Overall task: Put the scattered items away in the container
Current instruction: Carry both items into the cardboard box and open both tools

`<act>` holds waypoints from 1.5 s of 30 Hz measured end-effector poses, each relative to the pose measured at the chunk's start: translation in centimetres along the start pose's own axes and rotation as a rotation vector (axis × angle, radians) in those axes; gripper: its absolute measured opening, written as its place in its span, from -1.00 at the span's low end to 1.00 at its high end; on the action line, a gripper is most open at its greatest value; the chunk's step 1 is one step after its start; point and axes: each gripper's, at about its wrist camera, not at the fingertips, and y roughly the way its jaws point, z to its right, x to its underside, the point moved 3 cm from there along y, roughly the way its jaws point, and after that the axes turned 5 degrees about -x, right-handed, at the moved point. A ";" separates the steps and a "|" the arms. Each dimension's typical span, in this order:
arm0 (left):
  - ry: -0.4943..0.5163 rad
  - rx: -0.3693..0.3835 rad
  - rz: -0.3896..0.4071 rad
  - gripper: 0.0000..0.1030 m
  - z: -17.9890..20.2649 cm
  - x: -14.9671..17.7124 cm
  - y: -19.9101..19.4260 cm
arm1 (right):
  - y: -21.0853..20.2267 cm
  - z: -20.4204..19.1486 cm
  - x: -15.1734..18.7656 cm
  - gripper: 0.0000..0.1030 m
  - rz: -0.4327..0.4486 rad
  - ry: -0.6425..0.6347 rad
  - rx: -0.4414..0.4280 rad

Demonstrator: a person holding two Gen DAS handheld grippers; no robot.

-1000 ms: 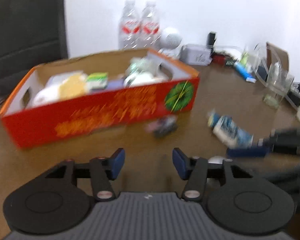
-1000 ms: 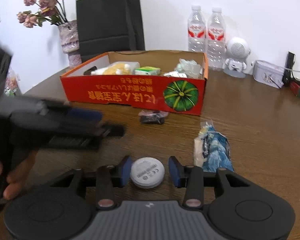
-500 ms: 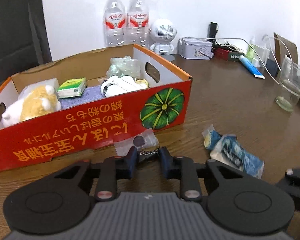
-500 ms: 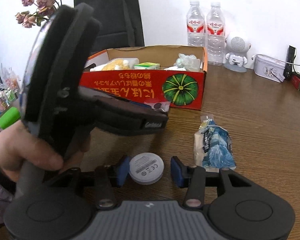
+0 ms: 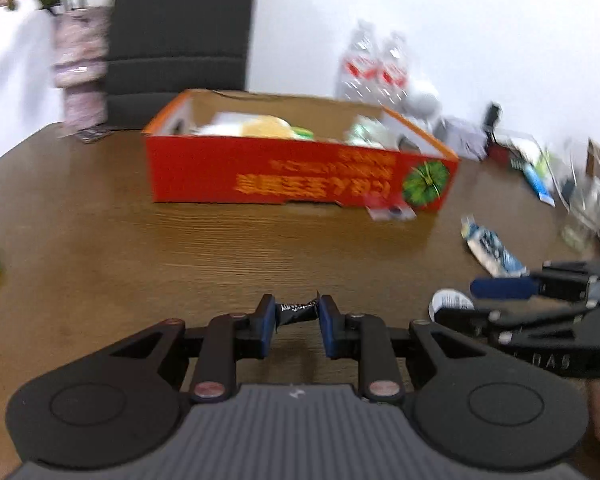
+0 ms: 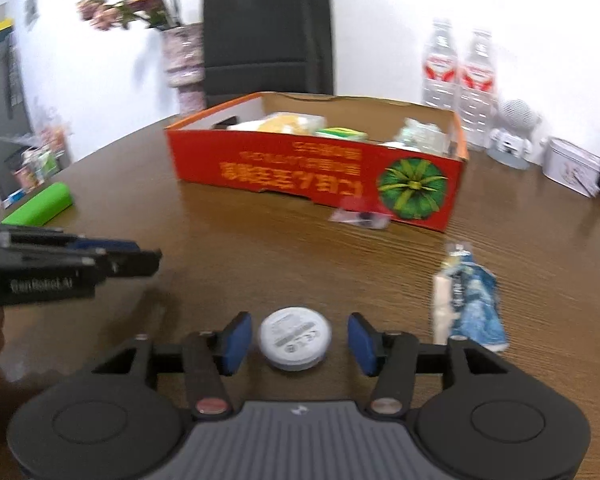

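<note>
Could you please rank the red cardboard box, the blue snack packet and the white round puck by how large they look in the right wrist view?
1. Red cardboard box
2. Blue snack packet
3. White round puck, though it lies nearest the camera

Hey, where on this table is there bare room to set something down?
The widest bare patch of table lies left of the white round tin, between the red box and the green object. It is crowded at the box's right corner, around the small packet and blue pouch.
</note>
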 end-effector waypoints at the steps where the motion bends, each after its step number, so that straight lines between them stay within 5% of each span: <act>1: -0.004 0.000 0.007 -0.54 -0.3 -0.1 -0.3 | 0.0 -0.4 0.1 0.05 0.001 -0.014 -0.015; 4: 0.010 -0.007 0.007 -0.53 -0.7 -0.2 -0.4 | 0.6 -1.8 0.7 -0.03 -0.005 -0.065 0.011; 5: 0.010 -0.011 0.005 -0.53 -0.8 -0.2 -0.3 | 0.6 -2.2 0.7 -0.25 0.004 -0.072 0.009; 9: 0.009 0.011 0.041 -0.53 -1.2 -1.5 -0.9 | 0.5 -3.6 0.6 -0.26 0.002 -0.069 0.004; 15: 0.035 0.049 0.124 -0.53 -3.2 -11.1 -0.8 | -2.5 -3.0 -6.5 -0.26 0.111 -0.067 0.040; 18: 0.036 0.027 0.067 -0.53 -4.2 -16.8 3.0 | -3.1 0.3 -13.1 -0.26 0.147 0.008 0.093; 23: -0.020 -0.051 -0.026 -0.53 -6.6 -21.9 10.5 | 0.7 6.4 -20.0 -0.26 0.050 0.188 0.116; 26: -0.041 -0.068 -0.079 -0.53 -7.5 -23.1 14.6 | 3.8 7.9 -21.4 -0.26 0.008 0.230 0.099; 29: 0.044 -0.132 -0.115 -0.52 -6.8 -23.0 18.2 | 7.8 8.4 -21.4 -0.26 -0.063 0.265 0.072; 33: 0.090 -0.206 -0.101 -0.47 -6.6 -22.5 20.4 | 12.0 8.2 -21.2 -0.26 -0.114 0.293 0.029; 34: 0.071 -0.208 -0.100 -0.44 -6.8 -22.5 20.7 | 13.0 8.0 -21.4 -0.26 -0.117 0.299 0.023; 37: 0.020 -0.163 -0.078 0.07 -7.3 -22.8 20.8 | 15.7 7.4 -21.5 -0.23 -0.134 0.313 0.003; 39: 0.016 -0.137 -0.068 0.11 -7.3 -23.0 20.4 | 17.2 6.8 -21.3 -0.16 -0.176 0.313 -0.018; 43: 0.048 -0.203 -0.015 0.62 -7.3 -23.4 18.3 | 16.5 7.0 -21.3 -0.04 -0.155 0.341 -0.004; 45: 0.055 -0.207 0.000 0.62 -7.4 -23.6 17.1 | 15.3 7.5 -21.4 -0.04 -0.140 0.362 0.012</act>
